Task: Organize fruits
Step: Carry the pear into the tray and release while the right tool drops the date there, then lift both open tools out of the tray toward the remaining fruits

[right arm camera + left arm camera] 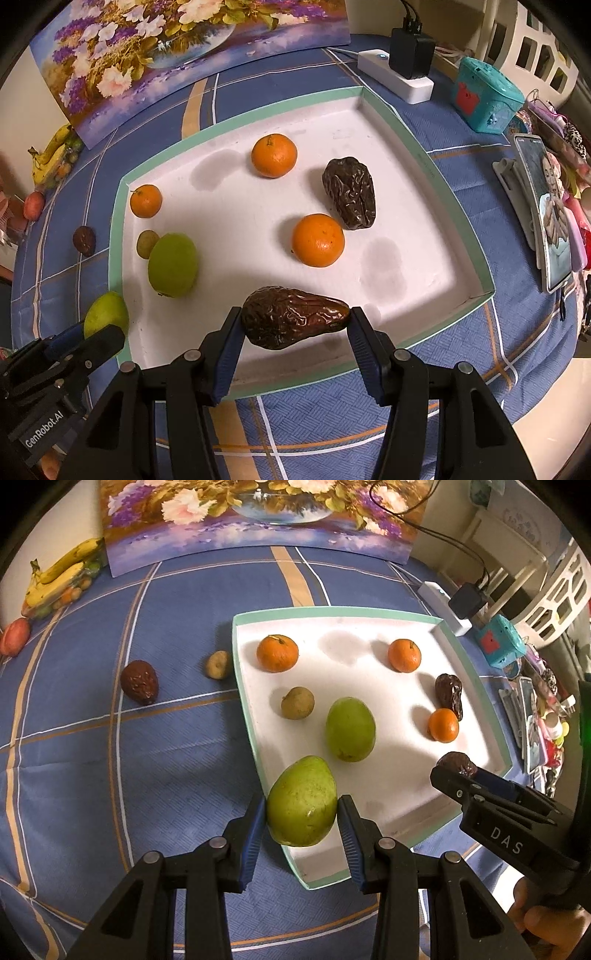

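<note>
1. Leftmost, off the tray: lay on the blue checked cloth, a dark wrinkled fruit (139, 682) well out from the tray's left edge, and a small brown fruit (218, 664) just beside that edge.
2. Next, left gripper (301, 808): clamped on a green pear-shaped fruit (302, 801), pads pressed to both flanks, long axis pointing away from the fingers, poised right over the tray's (476, 686) near-left rim, half above cloth, half above the white floor.
3. Inside the tray: held three oranges, a second green fruit (350, 728) mid-floor just past the held one, a small brown fruit (297, 702) beside it, and a dark date-like fruit (349, 192) toward the right edge.
4. Then right gripper (293, 326): clenched on a dark wrinkled fruit (293, 322), long axis crosswise between the pads, tapered tip at the right pad, hung above the tray's near edge.
5. Probably a set-down for both; open floor lay straight ahead of each, the right gripper's spot barer.
6. Views differed: left wrist alone showed both outside fruits; right wrist alone showed the crosswise grip, seen from the left only as a dark lump at the fingertips.
</note>
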`<state>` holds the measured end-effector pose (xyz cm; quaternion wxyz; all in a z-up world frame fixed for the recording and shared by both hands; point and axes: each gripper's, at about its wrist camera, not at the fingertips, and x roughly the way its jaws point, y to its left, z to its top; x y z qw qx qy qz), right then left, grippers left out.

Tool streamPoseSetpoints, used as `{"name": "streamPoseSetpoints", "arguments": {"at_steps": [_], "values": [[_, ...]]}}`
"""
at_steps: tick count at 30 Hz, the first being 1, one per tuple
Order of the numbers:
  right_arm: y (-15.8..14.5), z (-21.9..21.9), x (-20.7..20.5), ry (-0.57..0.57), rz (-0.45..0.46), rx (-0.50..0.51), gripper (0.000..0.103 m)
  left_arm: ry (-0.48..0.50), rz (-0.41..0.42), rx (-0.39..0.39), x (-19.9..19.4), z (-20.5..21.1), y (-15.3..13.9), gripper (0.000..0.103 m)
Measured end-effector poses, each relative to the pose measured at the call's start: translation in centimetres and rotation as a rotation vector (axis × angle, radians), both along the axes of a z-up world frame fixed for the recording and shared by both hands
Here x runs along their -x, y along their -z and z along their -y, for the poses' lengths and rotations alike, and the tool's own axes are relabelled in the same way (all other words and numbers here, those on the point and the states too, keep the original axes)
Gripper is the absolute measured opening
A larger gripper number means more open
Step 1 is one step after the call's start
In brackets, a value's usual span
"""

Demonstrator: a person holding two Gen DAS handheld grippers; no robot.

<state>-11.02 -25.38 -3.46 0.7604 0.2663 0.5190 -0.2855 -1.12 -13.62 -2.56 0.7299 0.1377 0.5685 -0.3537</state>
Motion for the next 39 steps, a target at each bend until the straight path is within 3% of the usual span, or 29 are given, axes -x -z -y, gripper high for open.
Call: {"name": "streamPoseSetpoints", "arguments": {"at_steps": [20, 32, 35, 37, 39], "values": [[1.0, 0.0, -0.4, -0.007, -0.032, -0.01, 0.058, 0.01, 0.005, -0.019, 0.4, 0.3, 0.4, 0.043], [0.5, -0.1, -0.4, -0.004, -0.012, 0.011, 0.058, -0.058, 0.011, 0.009, -1.3, -1.2, -0.6, 0.043], [0.3, -0.1, -0.5, -0.008, -0.005, 0.019, 0.06, -0.103, 0.025, 0.004, -2.1, -2.1, -0.8, 0.05], [0.2, -0.2, -0.7, -0.015, -0.006, 0.03, 0.068, -0.134, 0.035, -0.003, -2.6, -2.7, -0.9, 0.061], [0.0, -0.4, -0.9, -0.027, -0.003, 0.041, 0.069, -0.177, 0.051, -0.022, -3.4, -3.5, -0.9, 0.068]]}}
